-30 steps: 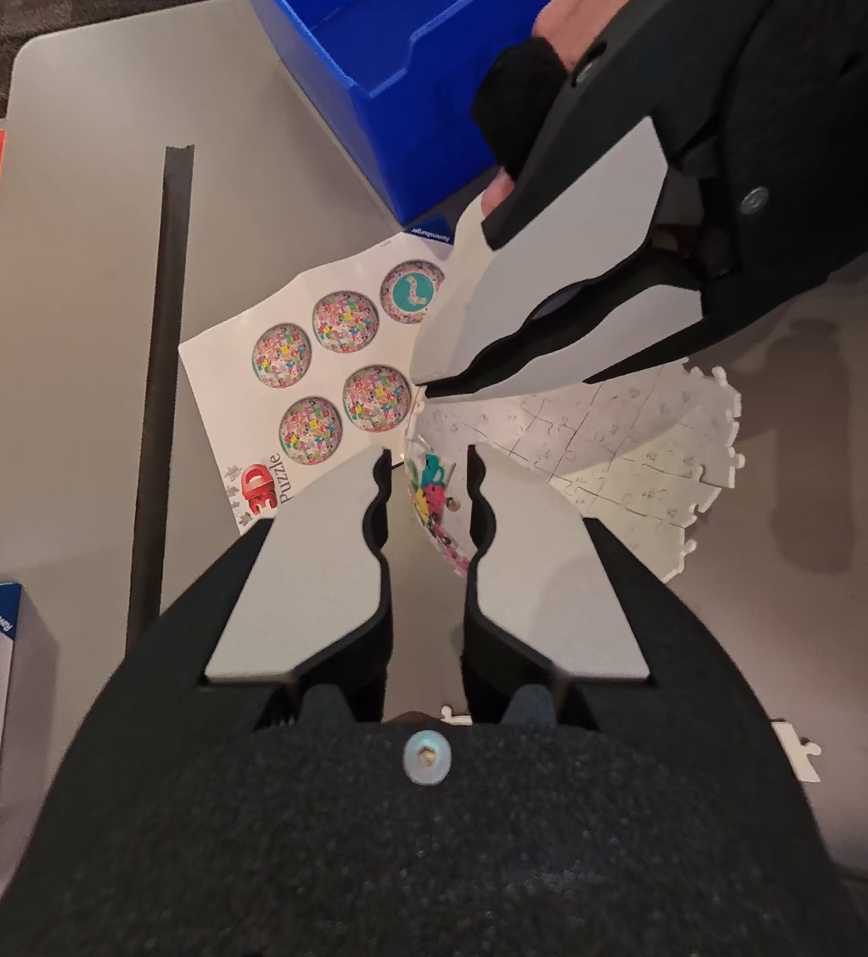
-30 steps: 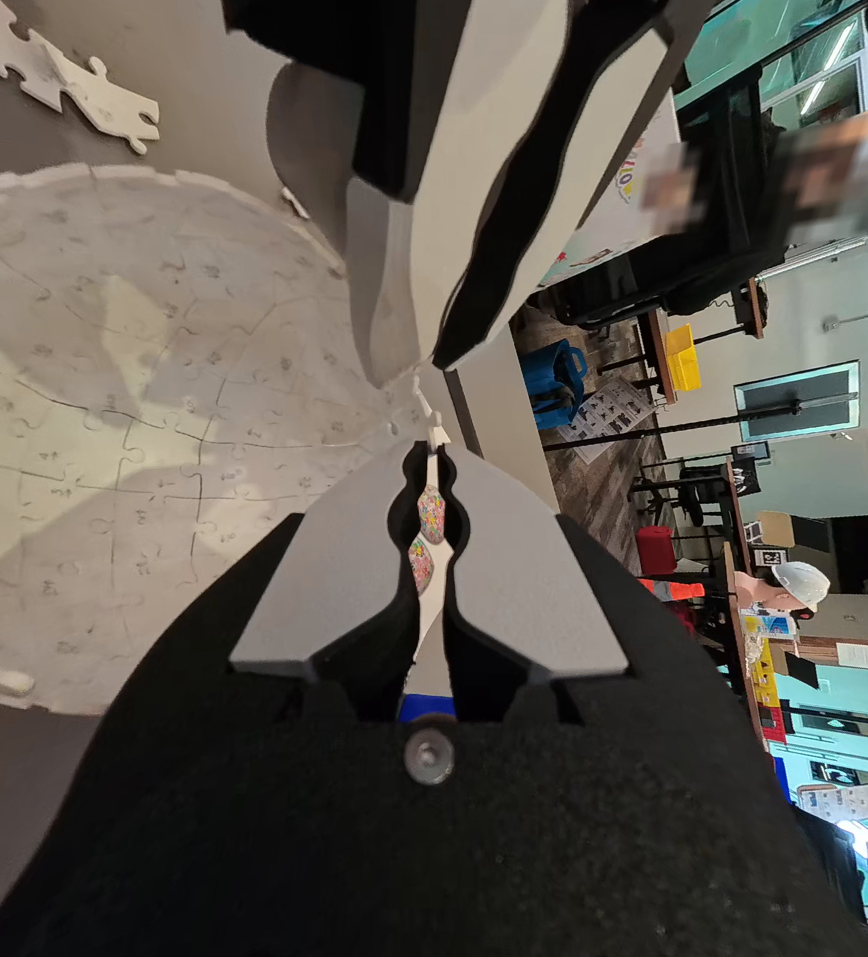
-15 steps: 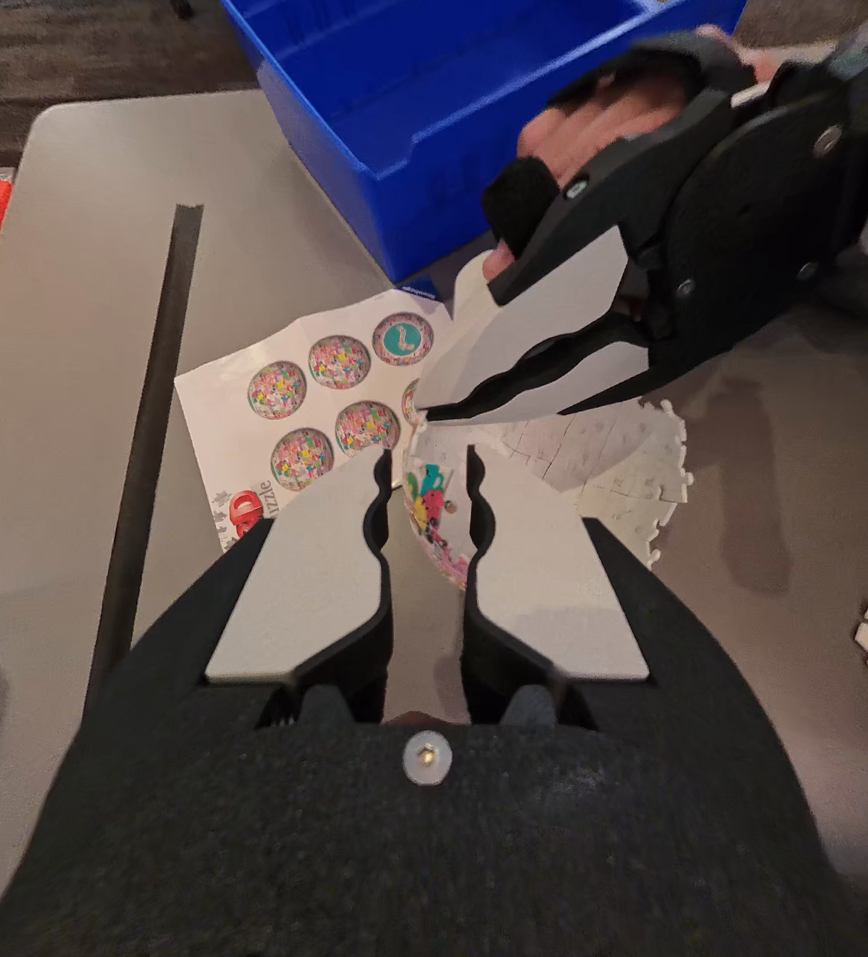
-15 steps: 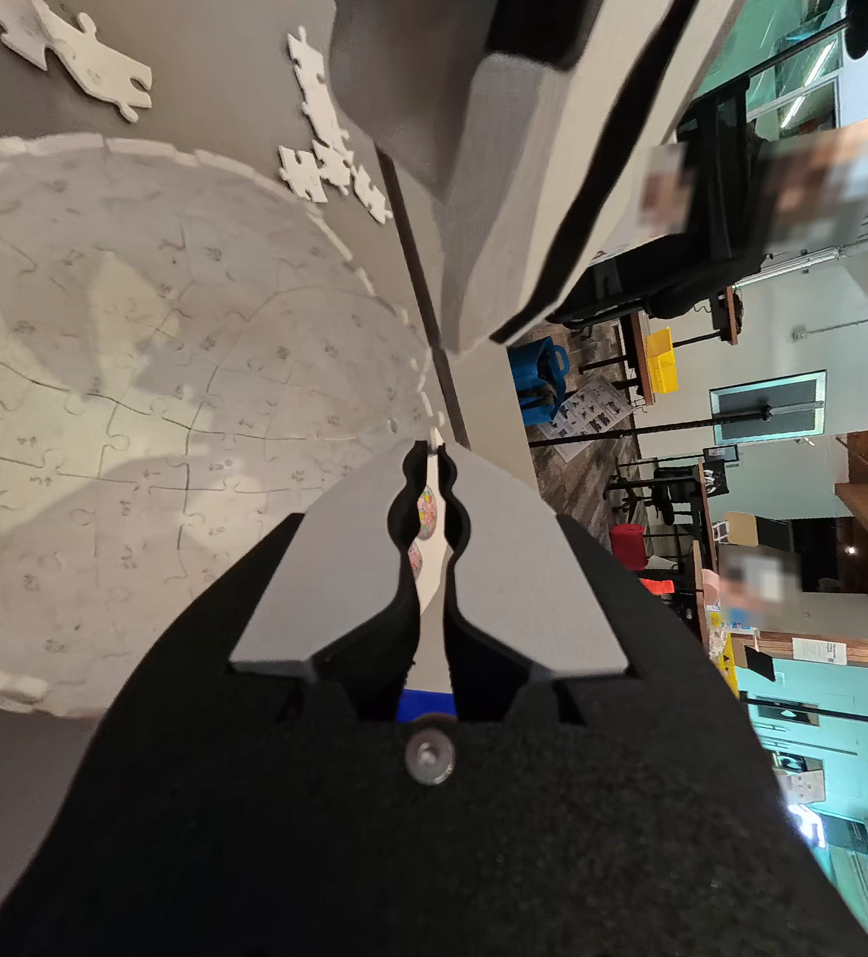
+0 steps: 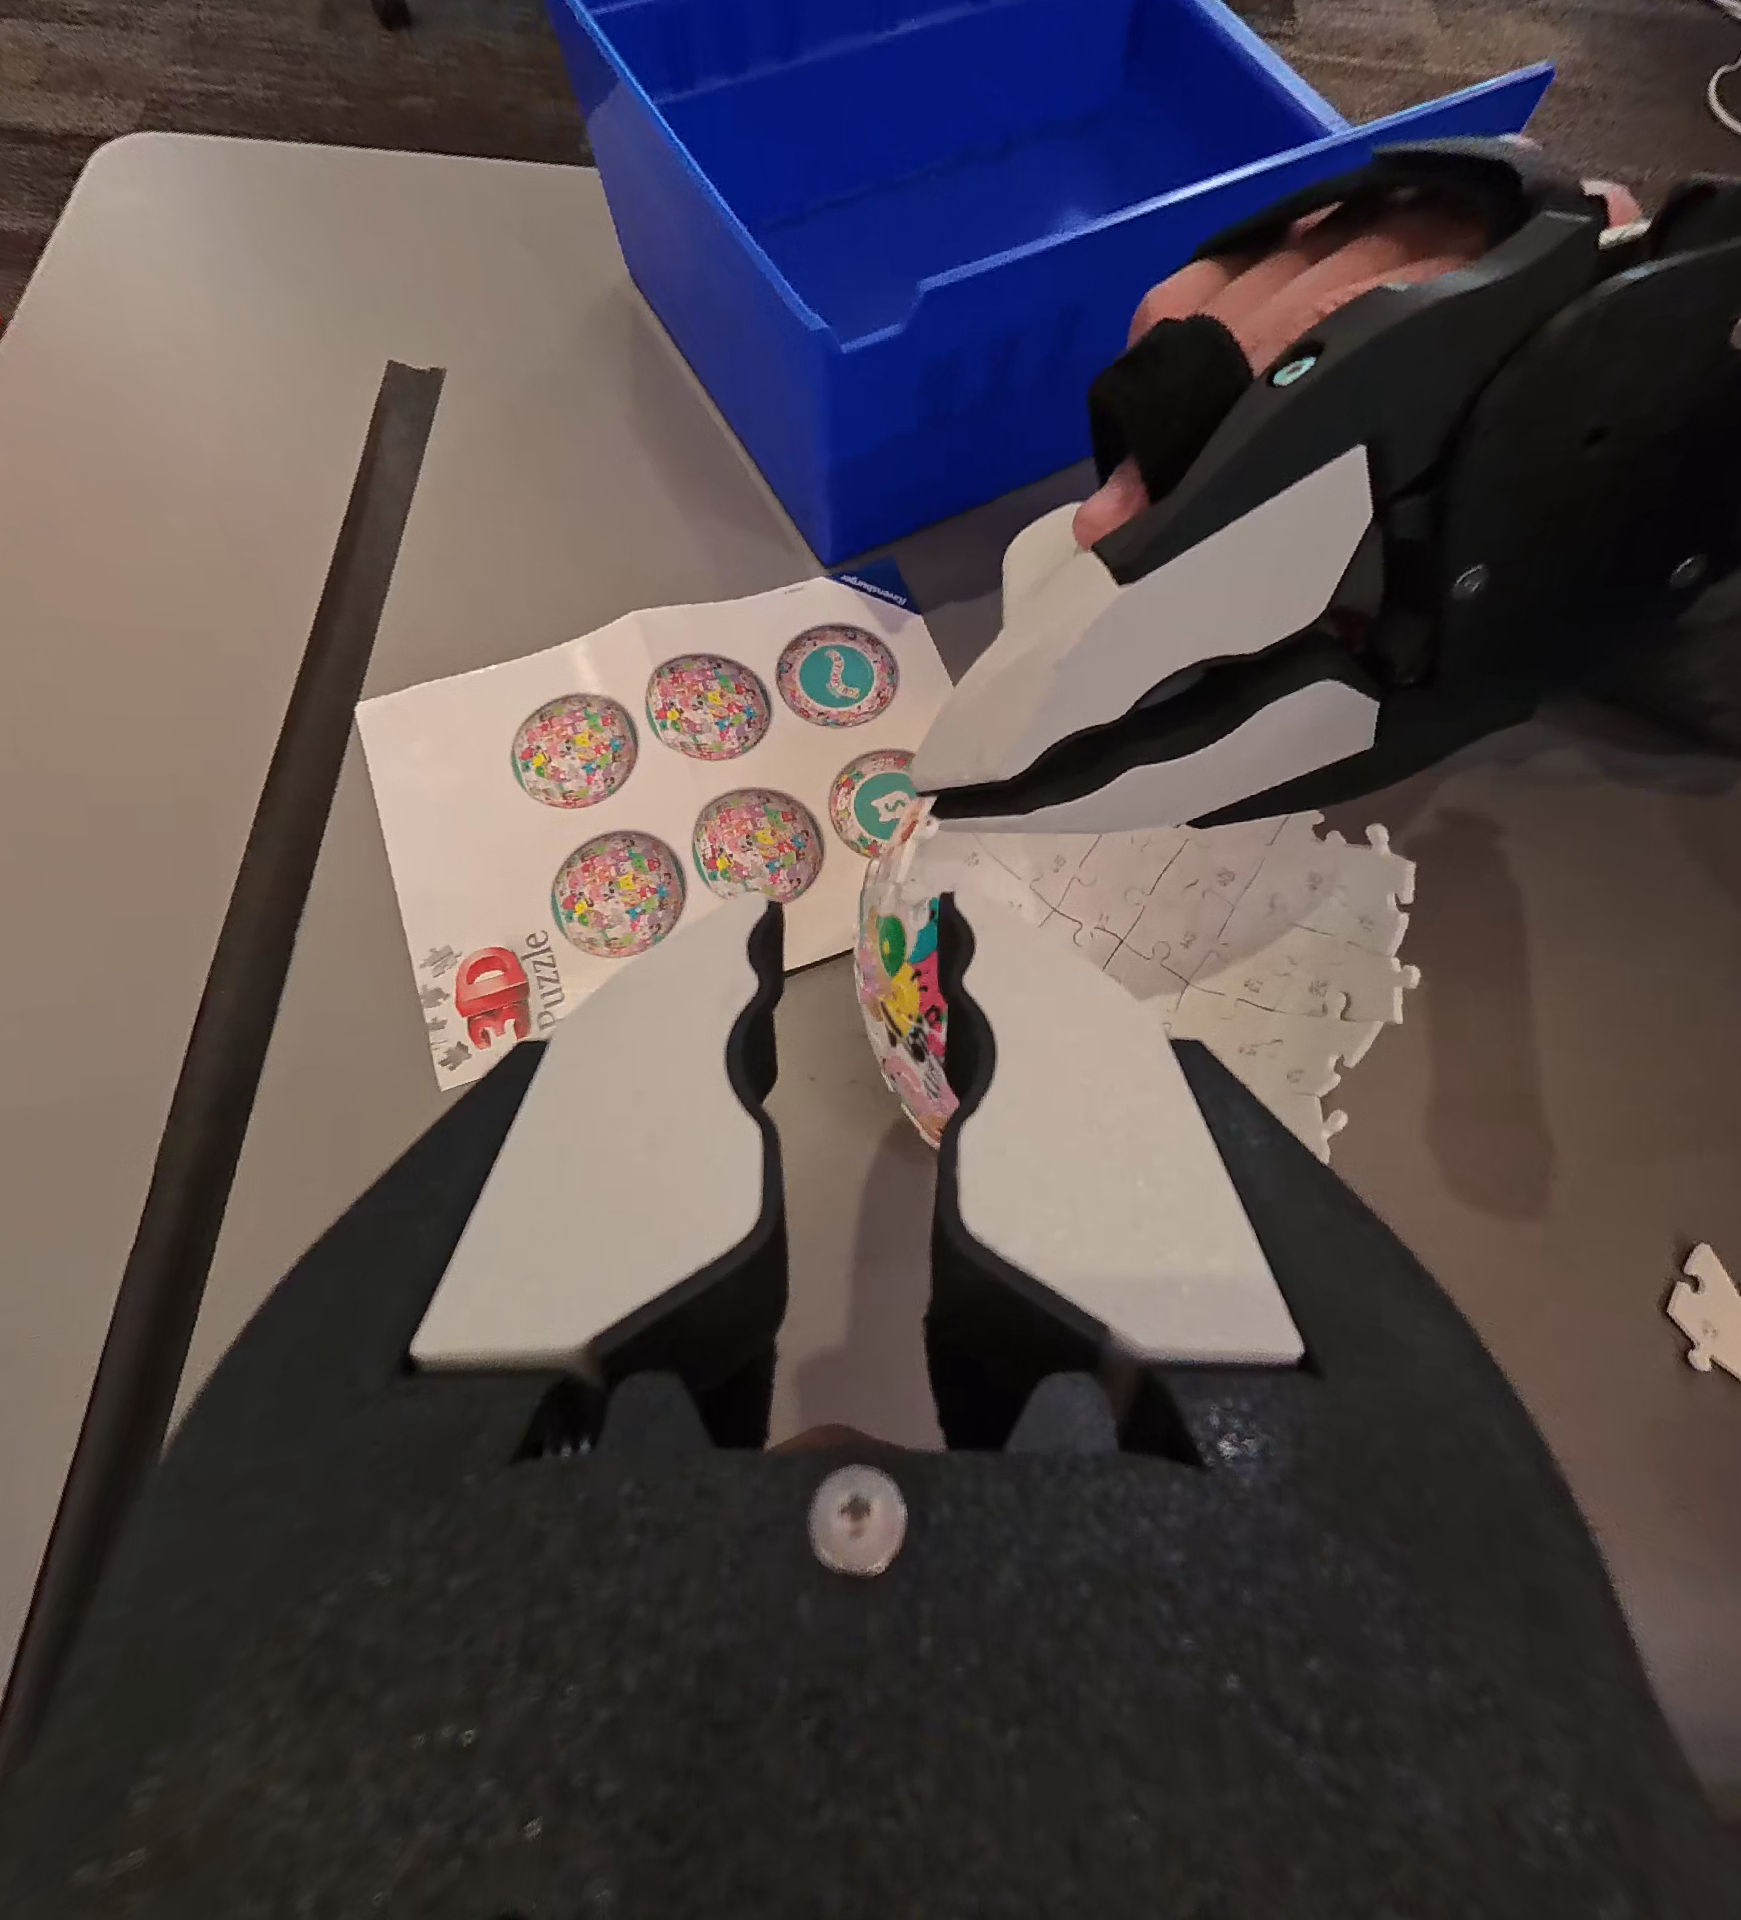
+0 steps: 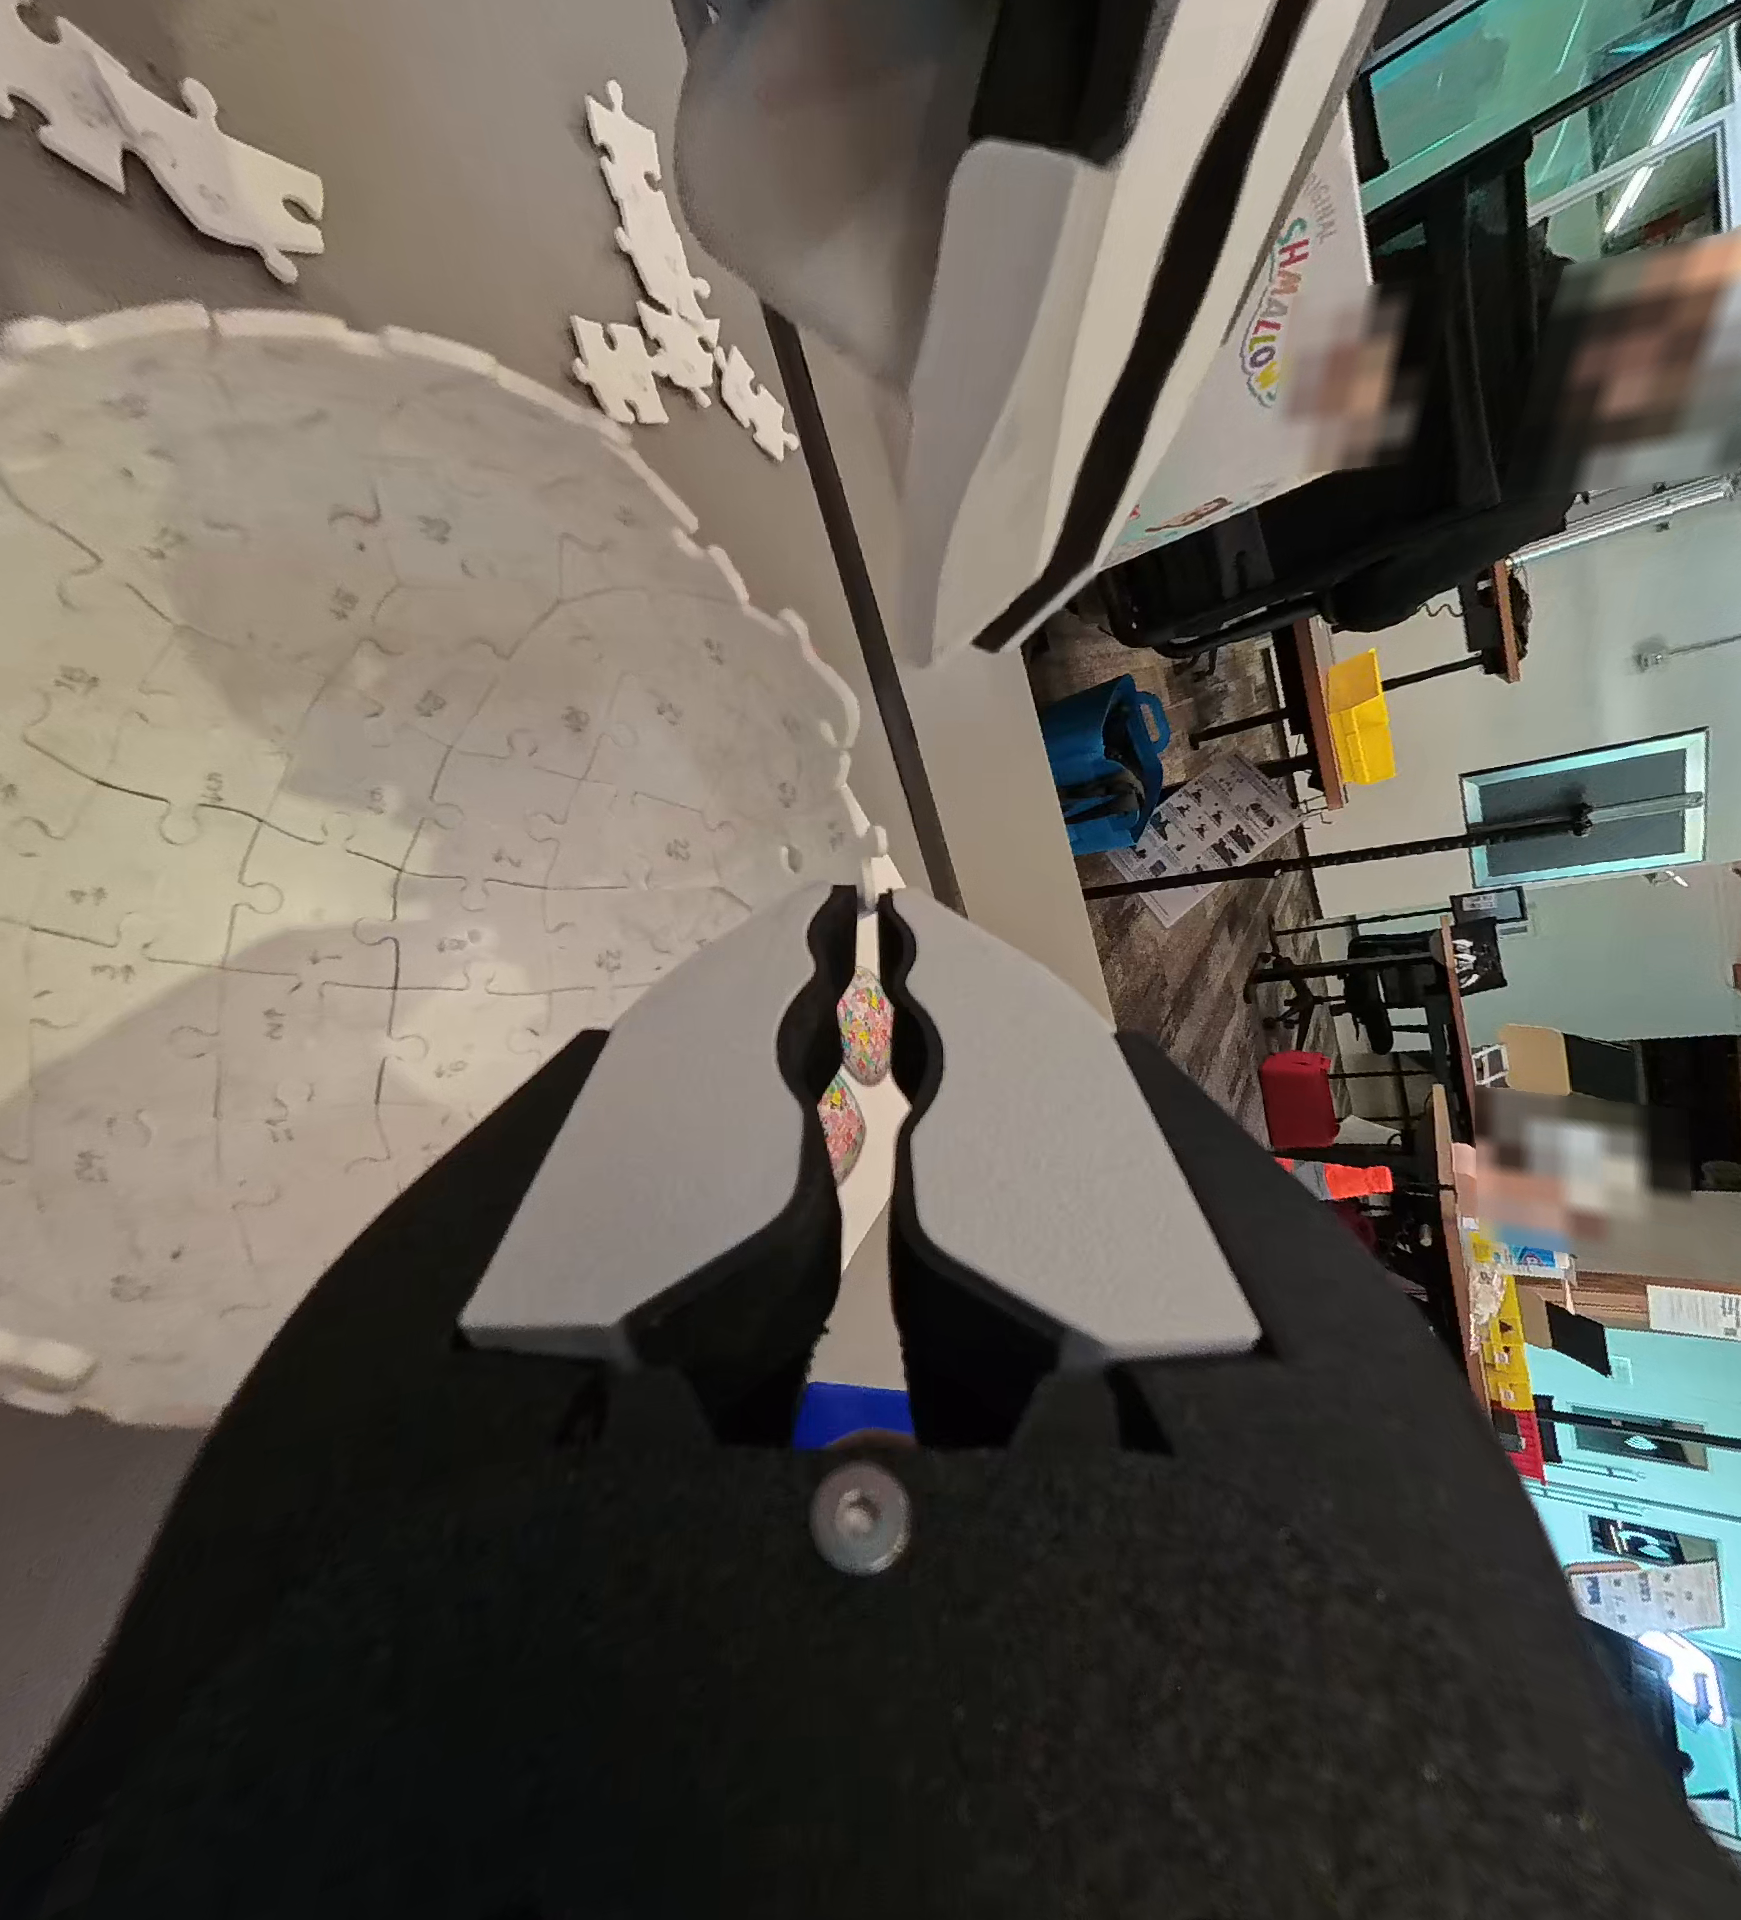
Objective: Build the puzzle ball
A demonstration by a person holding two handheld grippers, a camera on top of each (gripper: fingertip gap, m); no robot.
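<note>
The puzzle ball is a half shell lying on the grey table, coloured outside [image 5: 897, 997] and white inside [image 6: 326, 779]. My right gripper [image 6: 871, 899] is shut on the shell's rim. In the left wrist view it [image 5: 933, 808] comes in from the right and pinches the rim's near-left edge. My left gripper [image 5: 858, 920] is open and empty, just in front of the shell, with its right finger beside the coloured wall. One of its fingers [image 6: 1032, 416] shows blurred at the top of the right wrist view.
A blue bin [image 5: 949, 208] stands behind the shell. A printed leaflet [image 5: 637, 810] lies to its left, beside a black strip [image 5: 294, 779] in the table. Loose white pieces lie at the right [image 5: 1723, 1325] and beyond the shell [image 6: 668, 312] [image 6: 170, 177]. Left tips to right tips: about 4 centimeters.
My left gripper has drawn back and up from the shell, still open. My right gripper has stayed shut on the rim.
</note>
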